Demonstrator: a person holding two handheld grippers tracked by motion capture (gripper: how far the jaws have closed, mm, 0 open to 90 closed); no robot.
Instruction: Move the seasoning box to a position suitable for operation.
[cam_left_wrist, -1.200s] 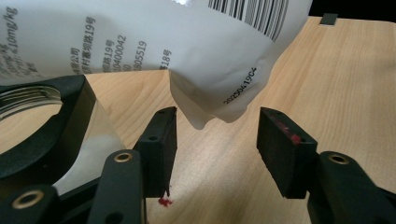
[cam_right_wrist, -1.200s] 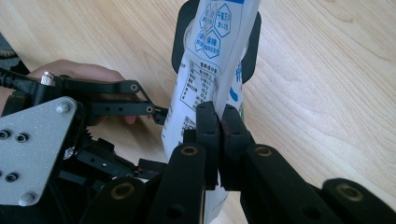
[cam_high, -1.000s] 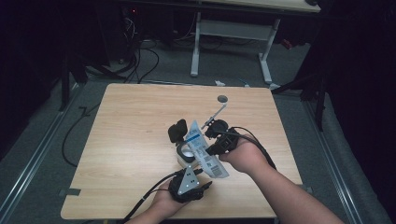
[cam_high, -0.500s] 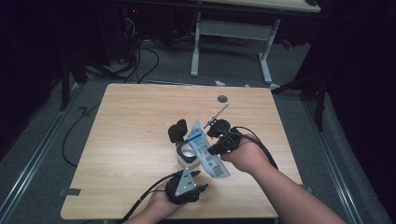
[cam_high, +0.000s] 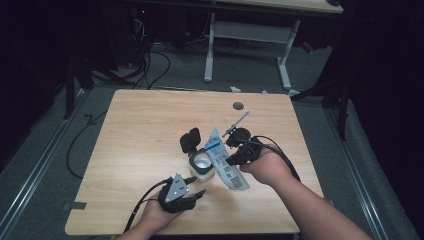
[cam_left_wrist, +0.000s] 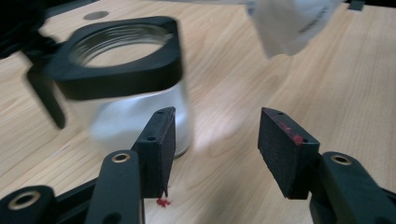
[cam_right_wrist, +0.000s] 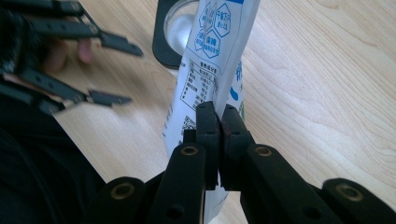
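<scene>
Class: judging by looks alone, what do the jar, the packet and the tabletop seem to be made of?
Jar: probably clear glass or plastic with a matte black plastic collar; see-through wall, threaded mouth.
Packet: likely glossy plastic film; printed, creased, limp.
Tabletop: pale wood or laminate; visible grain.

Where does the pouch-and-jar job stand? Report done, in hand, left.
Done: the jar stands open, its black lid flipped back. In hand: the right gripper has its jaws clamped on the white pouch, held tilted beside the jar's mouth. The left gripper sits open near the jar. Left, probably: steadying the jar, pouring, closing the lid.
</scene>
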